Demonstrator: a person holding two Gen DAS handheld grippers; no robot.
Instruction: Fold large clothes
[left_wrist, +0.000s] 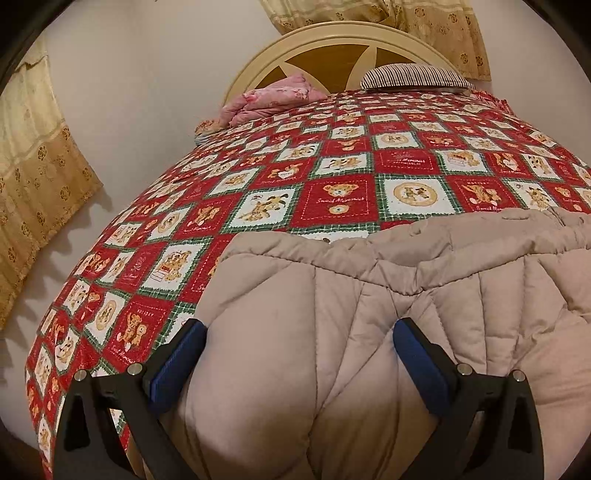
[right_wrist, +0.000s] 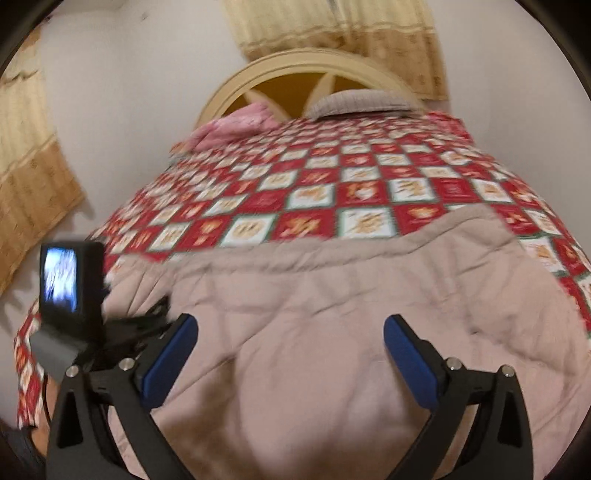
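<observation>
Beige quilted padding is filling the near end of the bed: a large puffy jacket (left_wrist: 388, 332) is lying spread across the red, white and green teddy-bear bedspread (left_wrist: 332, 166), its gathered hem running left to right on the far side. The left claw (left_wrist: 299, 354) is hovering over the jacket's near left part with its blue pads wide apart, gripping nothing. The right claw (right_wrist: 291, 350) is likewise gaping open over the middle of the jacket (right_wrist: 332, 314), that view being blurred. At the far end, a pink bundle (left_wrist: 269, 98) and a striped pillow (left_wrist: 413, 75) are resting against the cream headboard (left_wrist: 332, 40), and patterned golden curtains (left_wrist: 33, 177) are hanging on the left wall.
</observation>
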